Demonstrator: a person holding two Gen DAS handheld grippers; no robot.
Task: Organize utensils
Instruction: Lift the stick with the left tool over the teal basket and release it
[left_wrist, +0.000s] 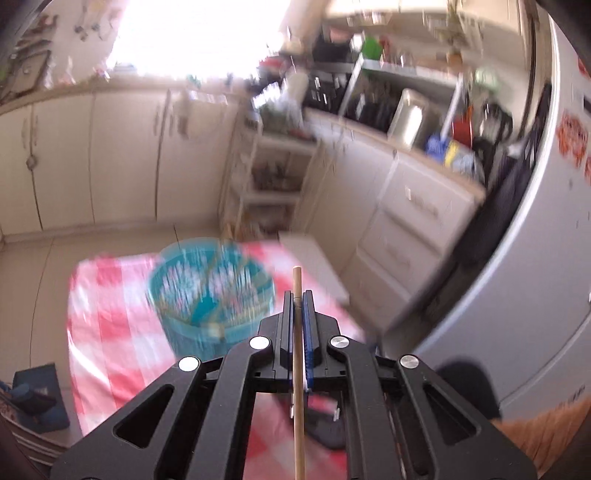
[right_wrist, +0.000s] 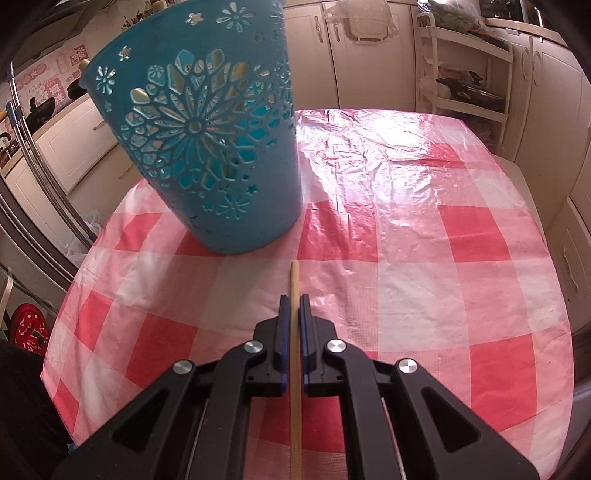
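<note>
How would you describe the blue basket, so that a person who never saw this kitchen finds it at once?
Look at the table with the red and white checked cloth. The basket stands upright on the cloth and is the only container there. It is teal plastic, and a large flower pattern is cut through its wall.

A red-and-white checked tablecloth (right_wrist: 406, 258) fills the lower frame; cream cabinets (right_wrist: 369, 66) and a white shelf rack (right_wrist: 469, 74) line the top.
</note>
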